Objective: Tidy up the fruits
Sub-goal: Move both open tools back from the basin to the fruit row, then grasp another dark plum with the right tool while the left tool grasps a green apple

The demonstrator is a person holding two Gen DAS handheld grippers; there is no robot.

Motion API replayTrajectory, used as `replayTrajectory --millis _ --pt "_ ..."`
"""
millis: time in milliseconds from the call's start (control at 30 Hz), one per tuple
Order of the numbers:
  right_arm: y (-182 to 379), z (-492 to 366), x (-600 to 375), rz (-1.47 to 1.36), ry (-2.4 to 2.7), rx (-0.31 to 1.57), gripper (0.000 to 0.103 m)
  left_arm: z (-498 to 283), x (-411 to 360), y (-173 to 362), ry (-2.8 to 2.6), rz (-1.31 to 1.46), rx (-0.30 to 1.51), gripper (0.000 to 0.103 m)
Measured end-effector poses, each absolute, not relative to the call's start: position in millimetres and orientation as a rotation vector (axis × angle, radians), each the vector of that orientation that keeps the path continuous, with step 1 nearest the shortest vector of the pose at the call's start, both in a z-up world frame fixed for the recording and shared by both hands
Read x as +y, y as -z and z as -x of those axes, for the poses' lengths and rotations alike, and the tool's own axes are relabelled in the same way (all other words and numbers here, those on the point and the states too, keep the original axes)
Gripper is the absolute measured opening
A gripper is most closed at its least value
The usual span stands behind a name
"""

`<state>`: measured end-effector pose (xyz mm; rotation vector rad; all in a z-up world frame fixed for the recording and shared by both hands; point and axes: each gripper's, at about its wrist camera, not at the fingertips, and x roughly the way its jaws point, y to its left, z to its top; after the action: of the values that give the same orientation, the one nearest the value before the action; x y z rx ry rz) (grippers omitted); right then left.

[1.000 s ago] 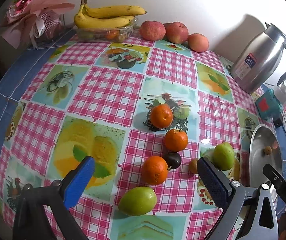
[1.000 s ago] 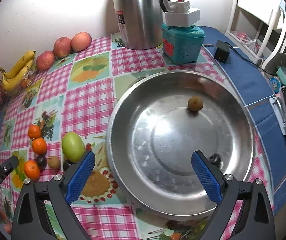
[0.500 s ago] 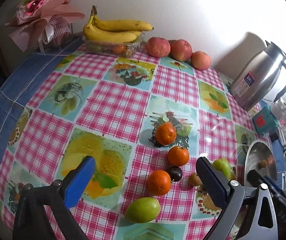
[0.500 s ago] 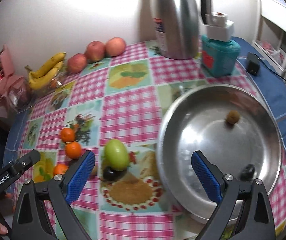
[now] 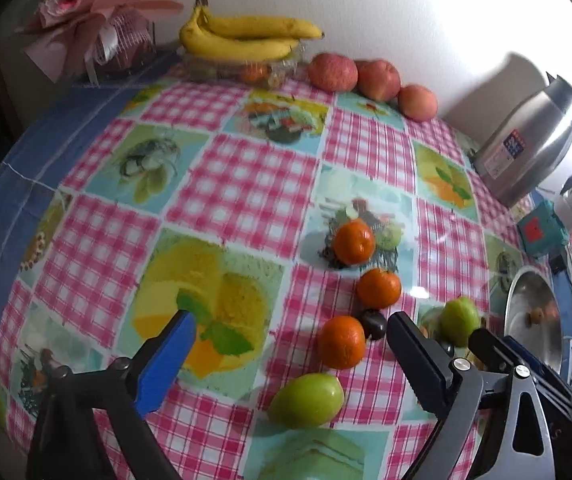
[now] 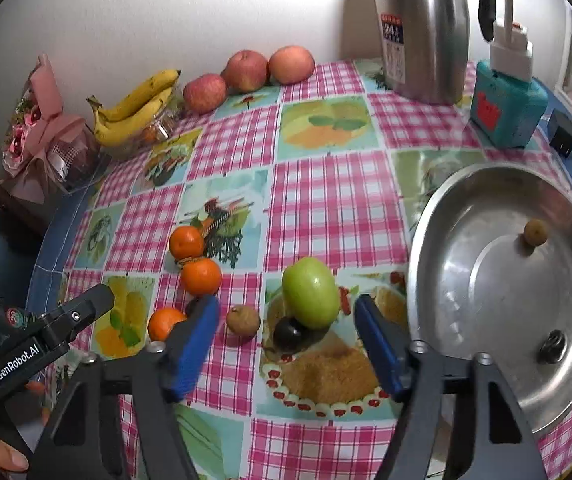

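We see our right gripper spread wide above the checked tablecloth, framing a green fruit touching a dark plum, with the steel basin just beside.

left wrist: high, facing wall | right wrist: lower, nearer | shared: oranges (mid-table)
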<state>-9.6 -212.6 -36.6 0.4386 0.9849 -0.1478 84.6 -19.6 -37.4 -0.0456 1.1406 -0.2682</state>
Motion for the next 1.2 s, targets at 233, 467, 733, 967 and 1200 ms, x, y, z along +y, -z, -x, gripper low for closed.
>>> replayTrajectory --millis 233,467,733,967,1200 --pt "53.0 10.7 -209.8 -0.485 0.139 1.044 0.064 -78.6 -28.3 58.9 0.287 0.024 1.234 0.096" --pt "64.6 10.0 -210.1 -0.519 0.151 1.075 0.061 -70.0 -29.4 76.0 0.295 0.003 1.312 0.09" --pt "71.1 8.5 -208.9 -0.524 0.162 1.103 0.059 -62.0 -31.1 90.3 0.303 -0.008 1.376 0.08" --pt "71.7 7.5 -206.5 -0.525 0.154 1.108 0.059 -65.9 -30.2 94.2 0.301 0.005 1.389 0.056" --pt "74.3 4.0 -205.7 -0.528 0.16 1.118 0.055 -64.4 -32.1 93.9 0.31 0.018 1.399 0.053"
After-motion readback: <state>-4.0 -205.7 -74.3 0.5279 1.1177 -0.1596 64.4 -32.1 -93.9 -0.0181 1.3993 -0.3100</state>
